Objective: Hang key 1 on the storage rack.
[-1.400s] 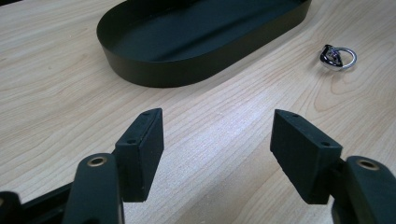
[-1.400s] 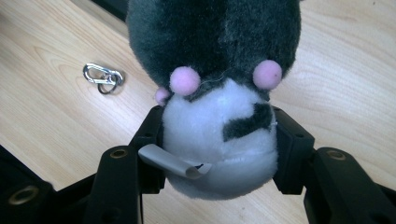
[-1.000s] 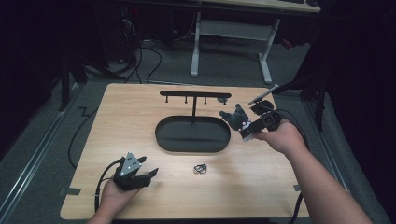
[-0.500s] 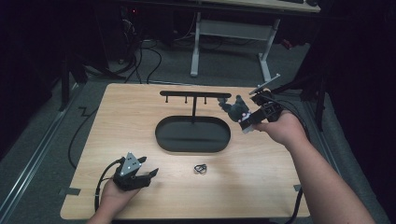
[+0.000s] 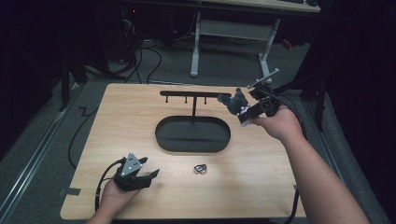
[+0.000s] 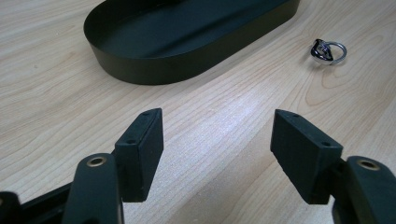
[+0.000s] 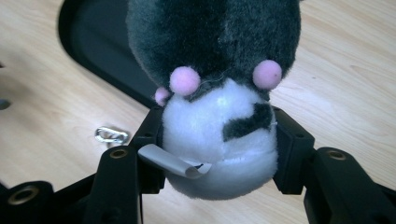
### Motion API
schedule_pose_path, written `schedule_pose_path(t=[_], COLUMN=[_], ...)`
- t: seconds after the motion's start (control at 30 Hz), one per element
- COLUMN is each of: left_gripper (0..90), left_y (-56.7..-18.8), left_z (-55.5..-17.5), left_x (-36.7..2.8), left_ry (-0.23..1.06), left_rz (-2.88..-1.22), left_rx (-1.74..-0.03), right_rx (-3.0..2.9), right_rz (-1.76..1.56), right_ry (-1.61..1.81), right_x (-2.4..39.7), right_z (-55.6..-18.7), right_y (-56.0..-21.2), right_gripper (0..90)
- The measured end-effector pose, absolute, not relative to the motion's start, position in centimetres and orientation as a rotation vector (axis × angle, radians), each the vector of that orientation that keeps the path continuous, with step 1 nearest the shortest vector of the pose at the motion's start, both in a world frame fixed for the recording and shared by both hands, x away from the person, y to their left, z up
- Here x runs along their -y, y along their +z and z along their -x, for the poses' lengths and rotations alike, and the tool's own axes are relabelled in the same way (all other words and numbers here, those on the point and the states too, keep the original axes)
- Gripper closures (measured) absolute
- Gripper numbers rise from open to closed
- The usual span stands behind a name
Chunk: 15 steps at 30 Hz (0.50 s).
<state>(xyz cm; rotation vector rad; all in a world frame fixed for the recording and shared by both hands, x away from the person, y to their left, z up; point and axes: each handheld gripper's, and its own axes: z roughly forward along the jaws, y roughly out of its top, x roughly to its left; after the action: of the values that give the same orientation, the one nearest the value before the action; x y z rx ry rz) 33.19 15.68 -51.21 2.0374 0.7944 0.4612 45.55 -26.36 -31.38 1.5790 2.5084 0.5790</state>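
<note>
Wooden table (image 5: 140, 116) in a dark room: right gripper (image 5: 240, 109), clamped on a plush toy (image 5: 235, 100) raised beside the right end of the hook stand (image 5: 193, 94), probably about to hang it; left gripper (image 5: 140, 175) rests wide open, near the stand's tray (image 5: 192, 135).

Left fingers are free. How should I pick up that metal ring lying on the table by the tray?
The metal ring lies flat on the table near the black tray, apart from it. Probably come straight down with the open left gripper and pinch across the thicker clasp end, since the flat loop offers little height.
</note>
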Motion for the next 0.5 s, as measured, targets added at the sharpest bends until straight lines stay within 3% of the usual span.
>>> schedule_pose_path(t=[0.5], left_gripper=[35.4], left_y=[-51.3], left_z=[-33.2], left_x=[-15.5], left_ry=[0.458], left_rz=[-2.051], left_rx=[-0.793], right_rx=[-2.524], right_rz=[-1.640], right_ry=[0.587], right_x=[28.1], right_z=[-45.5], right_y=[-35.6], right_gripper=[47.7])
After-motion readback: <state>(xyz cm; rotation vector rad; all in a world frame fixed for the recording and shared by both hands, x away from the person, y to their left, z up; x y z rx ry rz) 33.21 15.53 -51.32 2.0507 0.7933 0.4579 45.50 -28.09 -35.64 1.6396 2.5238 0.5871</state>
